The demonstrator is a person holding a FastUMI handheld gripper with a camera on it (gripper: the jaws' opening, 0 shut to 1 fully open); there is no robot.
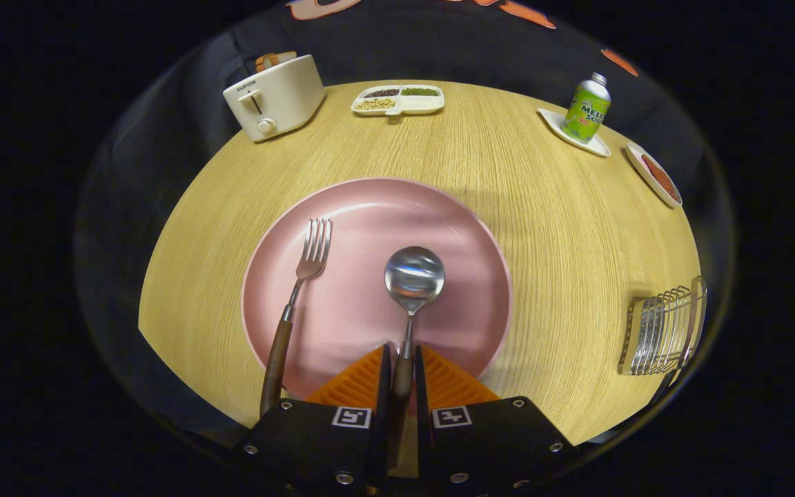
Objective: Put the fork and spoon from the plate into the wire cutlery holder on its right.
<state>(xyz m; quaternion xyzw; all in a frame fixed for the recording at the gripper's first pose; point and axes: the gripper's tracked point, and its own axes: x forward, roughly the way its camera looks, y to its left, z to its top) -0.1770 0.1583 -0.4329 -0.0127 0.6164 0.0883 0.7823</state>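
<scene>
— Wooden handle, that's all I can follow of the spoon (413, 276) near the gripper (401, 359): it runs down between the two fingers and gets lost in the dark gap of the body.

— Are they clamped on it?

— Both fingers press the handle from either side, yes. The bowl sticks out ahead at twelve o'clock, shiny steel, catching a bluish glare, lying on the pink plate (466, 228).

— And the fork (295, 304)?

— At about ten o'clock from the fingers, on the plate too, tines pointing away. Its brown handle crosses the plate's near rim and the end is cut off behind the gripper body.

— The holder (663, 331)?

— Out at three o'clock, well apart from the plate, near the table (542, 207) edge. Bent by the lens, so I only make out a row of wires between two end pieces; its lower corner fades into the dark.

— Anything further back?

— Toaster (277, 96) at eleven, a divided tray (399, 100) with beans or grains at twelve, a green bottle (586, 109) on a white dish at one, and a small dish (654, 174) of something red beside that, too small to tell what.
</scene>
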